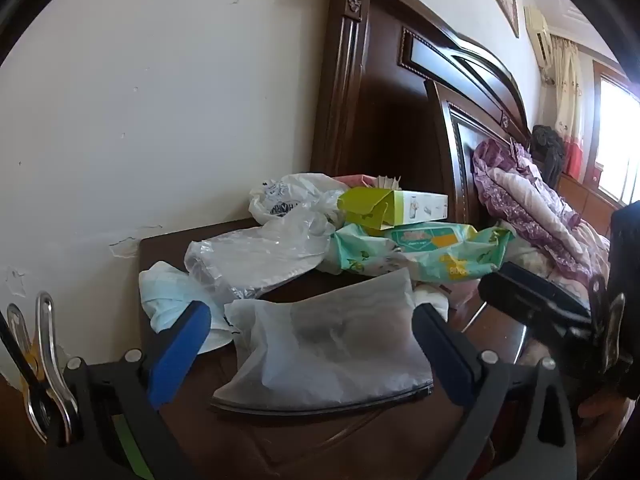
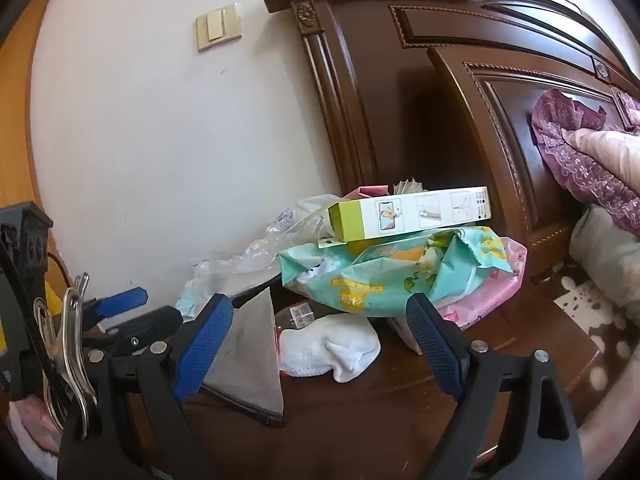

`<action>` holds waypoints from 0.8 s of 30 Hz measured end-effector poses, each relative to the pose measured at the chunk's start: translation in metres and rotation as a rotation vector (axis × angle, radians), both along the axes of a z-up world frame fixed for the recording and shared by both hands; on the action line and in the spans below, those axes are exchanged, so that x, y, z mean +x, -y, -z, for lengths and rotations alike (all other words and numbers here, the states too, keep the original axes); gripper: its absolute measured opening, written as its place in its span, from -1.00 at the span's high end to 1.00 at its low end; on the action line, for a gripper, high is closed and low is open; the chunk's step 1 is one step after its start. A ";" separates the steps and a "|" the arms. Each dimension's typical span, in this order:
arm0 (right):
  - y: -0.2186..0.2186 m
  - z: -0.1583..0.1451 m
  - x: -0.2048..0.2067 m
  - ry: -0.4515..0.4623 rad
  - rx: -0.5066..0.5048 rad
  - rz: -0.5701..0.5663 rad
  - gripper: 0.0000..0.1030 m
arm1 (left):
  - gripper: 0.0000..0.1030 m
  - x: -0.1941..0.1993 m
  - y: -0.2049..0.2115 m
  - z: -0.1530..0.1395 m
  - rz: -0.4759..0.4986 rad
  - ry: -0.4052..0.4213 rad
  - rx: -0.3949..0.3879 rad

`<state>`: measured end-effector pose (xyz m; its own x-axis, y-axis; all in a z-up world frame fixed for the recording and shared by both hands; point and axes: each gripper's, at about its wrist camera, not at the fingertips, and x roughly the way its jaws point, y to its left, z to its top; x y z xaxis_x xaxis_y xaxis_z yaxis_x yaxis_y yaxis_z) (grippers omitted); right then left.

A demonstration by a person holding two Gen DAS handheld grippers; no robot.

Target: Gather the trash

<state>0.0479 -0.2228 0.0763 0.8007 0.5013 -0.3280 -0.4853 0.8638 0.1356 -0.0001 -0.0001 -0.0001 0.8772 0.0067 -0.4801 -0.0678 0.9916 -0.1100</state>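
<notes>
Both grippers spread wide, empty: left gripper (image 1: 308,344) straddles the frosted bag (image 1: 328,348) at the nightstand's (image 1: 168,236) front edge; right gripper (image 2: 320,344) nears the white cloth (image 2: 332,348).

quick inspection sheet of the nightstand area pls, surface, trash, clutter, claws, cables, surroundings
surface: dark wooden nightstand, crowded.
job's things: frosted zip bag nearest; clear plastic bags; teal wipes pack; green-and-white box lying on that pack.
clutter: white sock beside the frosted bag; pink pack under the wipes pack.
claws: left claw open, its fingers either side of the frosted bag, not pressing it; right claw open, holding nothing.
cables: nothing seen.
surroundings: carved headboard, purple bedding, wall switch.
</notes>
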 end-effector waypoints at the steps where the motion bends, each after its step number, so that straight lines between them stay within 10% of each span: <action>1: 0.001 -0.001 0.000 0.001 -0.002 -0.001 -0.76 | -0.99 0.000 0.000 0.000 0.001 -0.002 -0.002; 24: -0.002 0.004 0.000 -0.014 0.001 0.036 -0.76 | -0.99 0.003 0.003 0.004 -0.004 -0.015 0.025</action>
<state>0.0480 -0.2211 0.0726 0.8136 0.4726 -0.3386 -0.4518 0.8805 0.1435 0.0032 -0.0032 -0.0037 0.8698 0.0222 -0.4929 -0.0732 0.9937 -0.0844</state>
